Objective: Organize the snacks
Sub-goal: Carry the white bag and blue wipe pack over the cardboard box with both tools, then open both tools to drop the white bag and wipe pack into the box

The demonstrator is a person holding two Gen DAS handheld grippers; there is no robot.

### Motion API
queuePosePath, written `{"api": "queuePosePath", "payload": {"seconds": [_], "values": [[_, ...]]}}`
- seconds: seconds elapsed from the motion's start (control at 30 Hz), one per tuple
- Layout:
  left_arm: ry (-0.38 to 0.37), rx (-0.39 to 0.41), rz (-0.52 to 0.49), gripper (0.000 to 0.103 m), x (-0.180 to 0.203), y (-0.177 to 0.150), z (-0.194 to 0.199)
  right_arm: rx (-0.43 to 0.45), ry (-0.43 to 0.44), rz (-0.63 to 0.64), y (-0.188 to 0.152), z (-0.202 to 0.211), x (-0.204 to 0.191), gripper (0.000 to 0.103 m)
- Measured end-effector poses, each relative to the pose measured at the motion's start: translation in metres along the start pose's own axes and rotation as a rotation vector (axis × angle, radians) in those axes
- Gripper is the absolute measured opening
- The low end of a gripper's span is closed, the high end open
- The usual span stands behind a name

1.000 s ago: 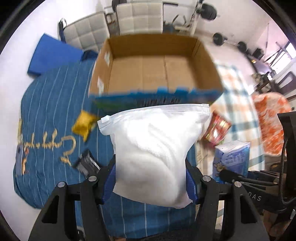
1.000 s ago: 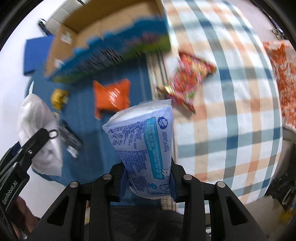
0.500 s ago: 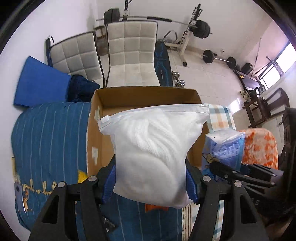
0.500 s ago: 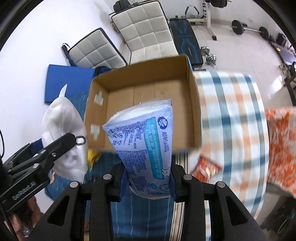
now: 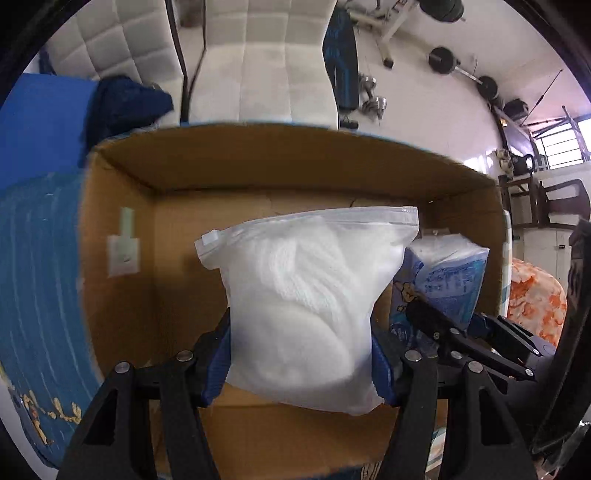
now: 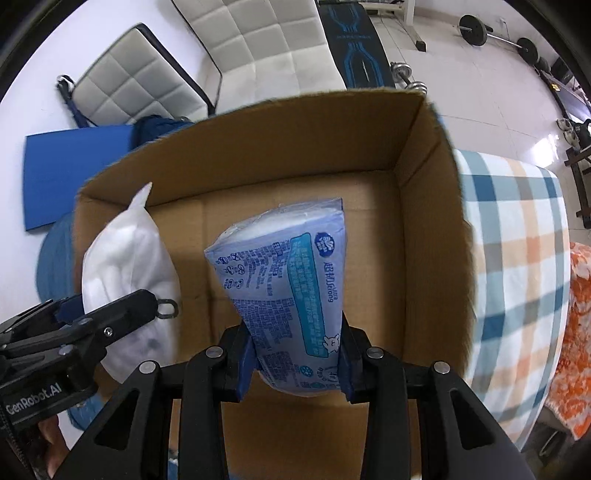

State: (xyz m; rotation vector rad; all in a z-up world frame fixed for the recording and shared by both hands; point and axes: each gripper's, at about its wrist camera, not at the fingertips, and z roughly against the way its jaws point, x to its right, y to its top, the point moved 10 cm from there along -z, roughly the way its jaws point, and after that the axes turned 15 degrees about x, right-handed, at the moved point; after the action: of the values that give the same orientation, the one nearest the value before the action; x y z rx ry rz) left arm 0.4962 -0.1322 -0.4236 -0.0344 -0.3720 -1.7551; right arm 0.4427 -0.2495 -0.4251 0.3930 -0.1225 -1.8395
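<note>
Left hand-held gripper (image 5: 301,363): jaws spread wide around the lower part of a white zip bag (image 5: 306,295), blue pads pressed into both its sides. Grasping firmly; the bag bulges above the pads and stands upright, zip strip on top. Contents look like white, soft, knitted or fluffy material; cannot tell more.

Right hand-held gripper (image 6: 297,367): jaws closed to a middling width on the bottom end of a blue printed pack (image 6: 284,291), pads touching both sides. The pack is held upright, tilted slightly left, its sealed top edge pointing away from the camera. Printed text and a small cartoon figure show on its face.

Both items hang side by side over the open cardboard box (image 5: 177,177), the white zip bag toward the box's left half, the blue printed pack toward the middle. They are near each other; cannot tell whether they touch. From the right wrist view the box floor (image 6: 373,236) beyond the two items is bare cardboard. Neither item appears to rest on it.

Outward: the box sits on a bed, a blue striped blanket (image 5: 33,280) to its left, a checked sheet (image 6: 517,266) to its right, an orange patterned cloth (image 6: 576,332) further right. Beyond the box stand two white padded chairs (image 6: 258,48); weights (image 6: 476,29) lie on the floor behind.
</note>
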Motion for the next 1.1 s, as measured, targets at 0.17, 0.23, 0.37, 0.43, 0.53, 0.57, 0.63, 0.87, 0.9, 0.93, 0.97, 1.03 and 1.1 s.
{"api": "queuePosePath", "payload": {"seconds": [0.17,0.23,0.37,0.43,0.53,0.57,0.63,0.87,0.9,0.93,0.97,1.03,1.1], "values": [[-0.003,-0.038,0.009,0.062,-0.003,0.005,-0.027,-0.017,-0.024,0.012,0.010,-0.032,0.005,0.039],[0.002,-0.035,-0.003,0.062,-0.003,0.008,-0.028,-0.019,-0.029,0.019,0.014,-0.043,0.006,0.040],[0.003,-0.047,-0.006,0.064,-0.003,0.014,-0.033,-0.025,-0.028,0.028,0.021,-0.054,0.003,0.041],[0.000,-0.060,-0.002,0.064,-0.004,0.013,-0.035,-0.029,-0.031,0.038,0.023,-0.060,0.001,0.043],[0.013,-0.074,0.003,0.065,-0.007,0.015,-0.038,-0.048,-0.027,0.047,0.022,-0.064,-0.004,0.047],[0.022,-0.083,0.012,0.065,-0.009,0.014,-0.039,-0.051,-0.023,0.044,0.023,-0.066,-0.006,0.052],[0.037,-0.097,0.029,0.067,-0.012,0.012,-0.039,-0.061,-0.032,0.050,0.023,-0.069,-0.007,0.056],[0.088,-0.054,-0.032,0.070,-0.012,0.010,-0.016,-0.032,-0.094,0.109,0.027,-0.056,-0.010,0.069],[0.091,-0.048,-0.037,0.070,-0.012,0.010,-0.014,-0.029,-0.101,0.109,0.026,-0.051,-0.011,0.070],[0.093,-0.039,-0.044,0.070,-0.011,0.009,-0.008,-0.026,-0.107,0.108,0.025,-0.047,-0.011,0.071],[0.100,-0.026,-0.059,0.070,-0.010,0.007,-0.001,-0.027,-0.113,0.109,0.026,-0.045,-0.013,0.073],[0.112,0.002,-0.072,0.080,-0.010,0.006,0.010,-0.024,-0.114,0.110,0.021,-0.035,-0.016,0.075],[0.117,0.039,-0.073,0.087,-0.011,0.003,0.025,-0.017,-0.126,0.120,0.021,-0.027,-0.018,0.082]]}}
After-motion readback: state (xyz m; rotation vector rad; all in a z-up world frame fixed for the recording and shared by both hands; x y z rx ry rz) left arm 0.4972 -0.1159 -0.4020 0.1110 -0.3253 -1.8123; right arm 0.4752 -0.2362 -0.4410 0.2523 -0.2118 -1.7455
